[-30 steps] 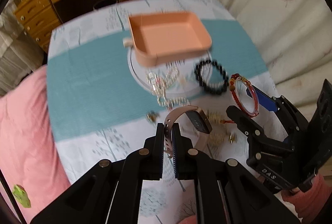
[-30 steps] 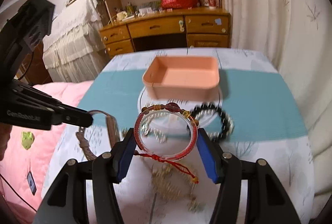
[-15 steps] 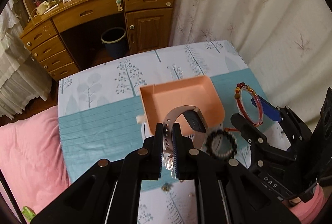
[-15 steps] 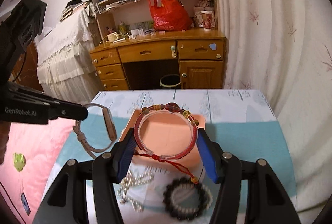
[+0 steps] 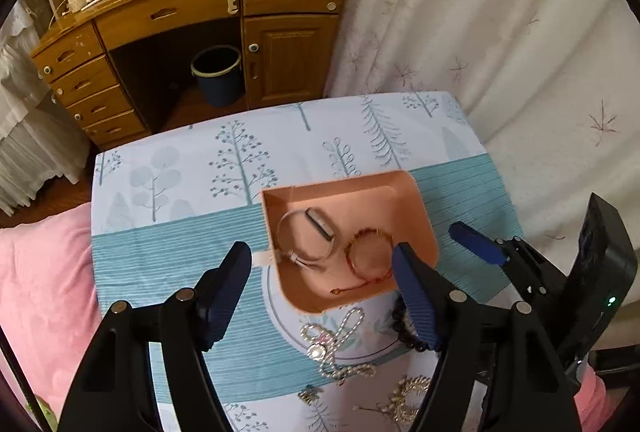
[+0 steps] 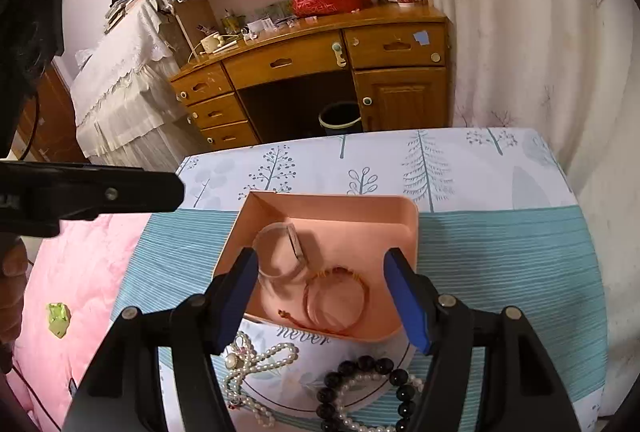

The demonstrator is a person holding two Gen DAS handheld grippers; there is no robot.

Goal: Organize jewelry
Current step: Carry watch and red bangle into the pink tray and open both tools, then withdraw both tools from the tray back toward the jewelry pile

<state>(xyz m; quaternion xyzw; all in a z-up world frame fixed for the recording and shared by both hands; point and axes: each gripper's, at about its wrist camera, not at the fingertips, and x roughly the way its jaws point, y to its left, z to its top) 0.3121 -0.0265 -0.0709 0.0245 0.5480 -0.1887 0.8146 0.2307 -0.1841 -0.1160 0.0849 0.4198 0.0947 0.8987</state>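
Observation:
A peach tray (image 5: 416, 216) sits on the teal band of the tablecloth. In it lie a watch with a beige strap (image 5: 308, 236) and, touching it on the right, a red bangle with a red cord (image 5: 368, 252). My left gripper (image 5: 320, 256) hovers over the tray's near left part, jaws opening, nothing between the pads. My right gripper (image 6: 320, 260) hangs over the near edge of the tray (image 6: 412, 232), jaws opening too, with the bangle (image 6: 336, 300) and watch (image 6: 280, 252) lying loose below it.
A pearl necklace (image 6: 256, 360) and a black bead bracelet (image 6: 360, 372) lie on a round white mat (image 6: 304, 384) just in front of the tray. Gold pieces (image 5: 404, 396) are nearer still. Pink bedding (image 5: 40, 292) is at left, a curtain at right, a wooden desk (image 5: 200, 12) beyond.
Both grippers moved forward over the tray. The left one let go of the watch and the right one let go of the red bangle; both now lie in the tray.

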